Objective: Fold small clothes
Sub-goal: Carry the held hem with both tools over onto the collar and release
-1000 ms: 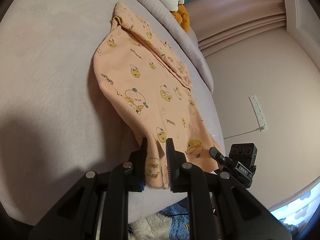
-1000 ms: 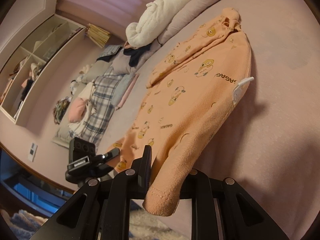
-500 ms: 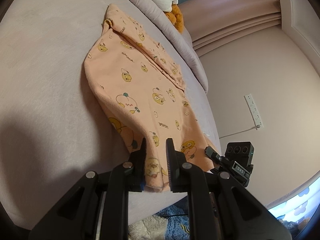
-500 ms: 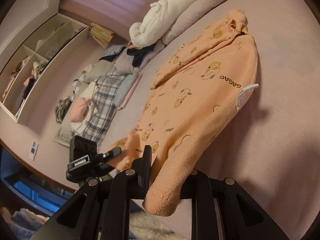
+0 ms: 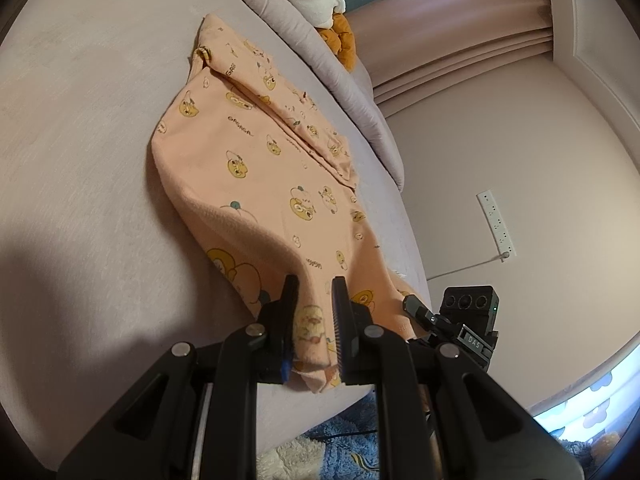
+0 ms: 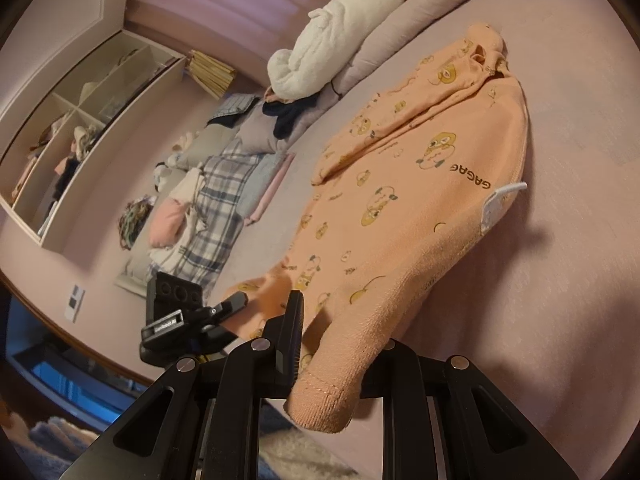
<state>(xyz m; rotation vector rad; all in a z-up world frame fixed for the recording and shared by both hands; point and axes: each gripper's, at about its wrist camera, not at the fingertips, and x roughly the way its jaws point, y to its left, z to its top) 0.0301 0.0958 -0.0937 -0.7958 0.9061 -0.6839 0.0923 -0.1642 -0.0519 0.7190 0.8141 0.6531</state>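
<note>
The left gripper [image 5: 314, 316] clamped the hem of the peach cartoon-print child's top [image 5: 256, 168], which lay on the pale mauve bed [image 5: 80, 160]; the right gripper [image 6: 340, 344] apparently pinched another hem corner, its far finger hidden by cloth.

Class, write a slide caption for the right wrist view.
Right gripper clamps the hem of a peach cartoon-print cotton top spread on a pale bed.
</note>
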